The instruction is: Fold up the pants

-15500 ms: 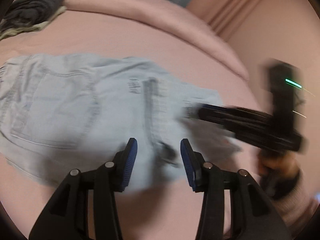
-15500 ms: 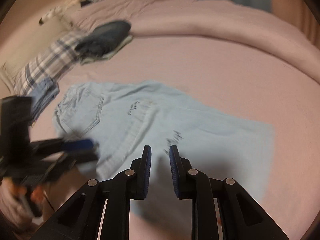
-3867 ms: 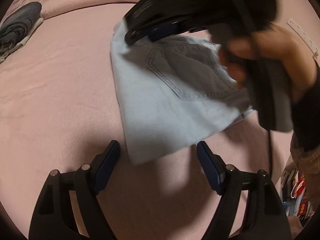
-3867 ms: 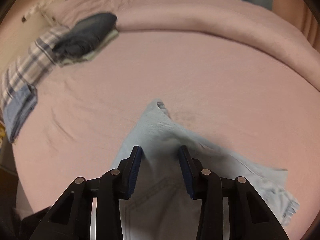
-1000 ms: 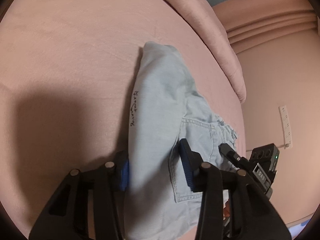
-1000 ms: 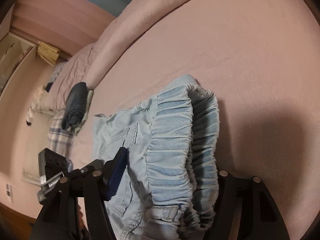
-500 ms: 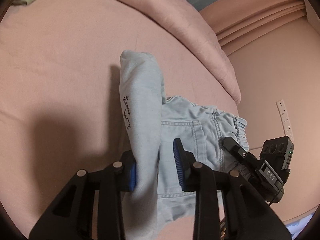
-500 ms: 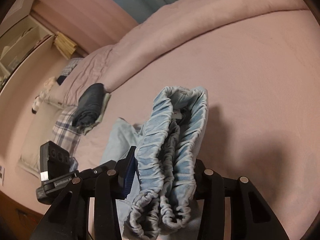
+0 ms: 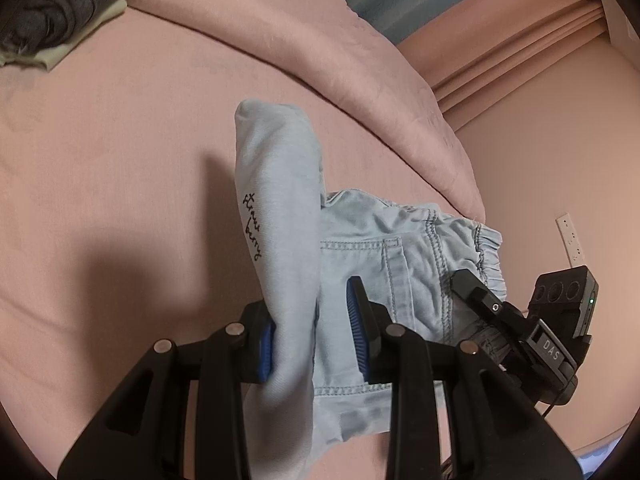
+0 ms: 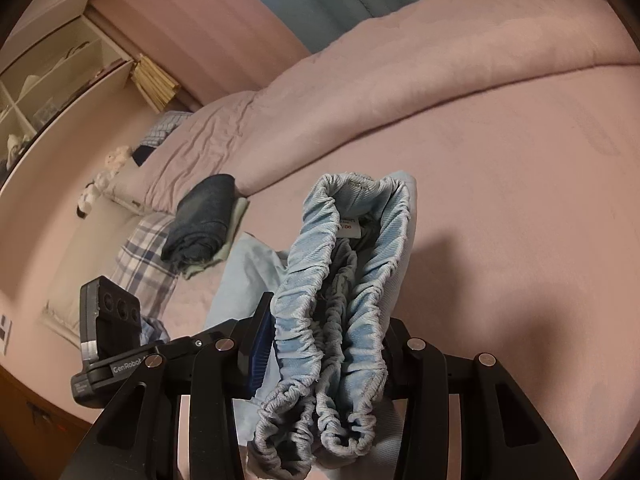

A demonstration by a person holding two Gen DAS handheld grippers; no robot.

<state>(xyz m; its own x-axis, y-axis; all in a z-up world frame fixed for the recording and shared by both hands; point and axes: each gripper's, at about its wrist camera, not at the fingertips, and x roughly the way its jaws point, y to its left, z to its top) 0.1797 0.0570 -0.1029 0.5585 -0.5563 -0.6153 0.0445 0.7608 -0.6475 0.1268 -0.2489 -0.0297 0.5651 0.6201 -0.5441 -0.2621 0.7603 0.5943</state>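
"DAS" reads white on the right gripper (image 9: 472,292). "GenRobot" shows along the left gripper (image 10: 224,340). Dark handwriting runs down the pants (image 9: 280,216), unreadable.

A pink-sheeted bed (image 10: 500,184) carries a rolled pink duvet (image 10: 420,52), dark folded jeans (image 10: 202,216) and a plaid pillow (image 10: 140,264)
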